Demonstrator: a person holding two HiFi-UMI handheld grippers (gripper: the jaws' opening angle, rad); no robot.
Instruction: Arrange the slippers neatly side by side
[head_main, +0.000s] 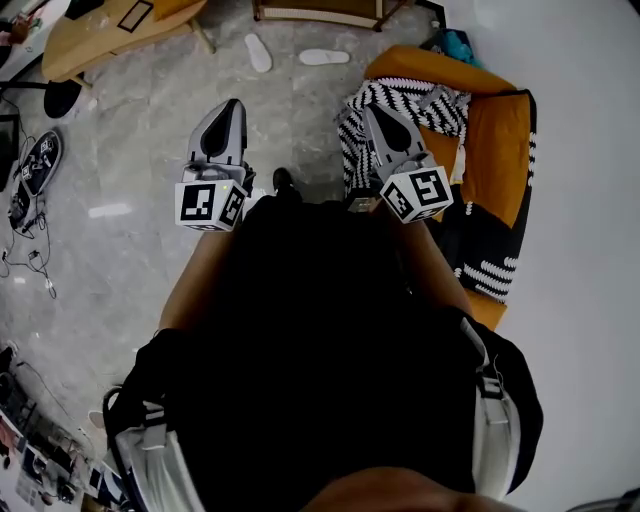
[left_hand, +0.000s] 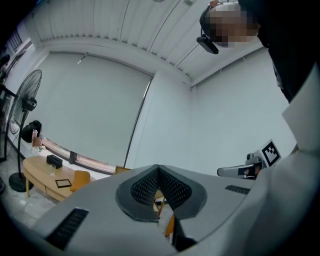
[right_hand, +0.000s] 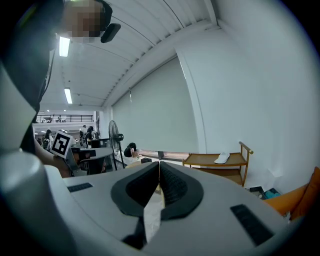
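Head view: slipper and second slipper are lying apart on floor | left gripper and right gripper are holding jaws together, empty

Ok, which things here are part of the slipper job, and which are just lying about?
Job:
- white slipper on the floor
- second white slipper beside it, at an angle to it
- left gripper and right gripper, both shut, empty

Lying about:
- orange seat
- striped blanket
- wooden table

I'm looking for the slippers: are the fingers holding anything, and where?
Nothing. The left gripper and right gripper are shut and empty; slippers lie on the floor.
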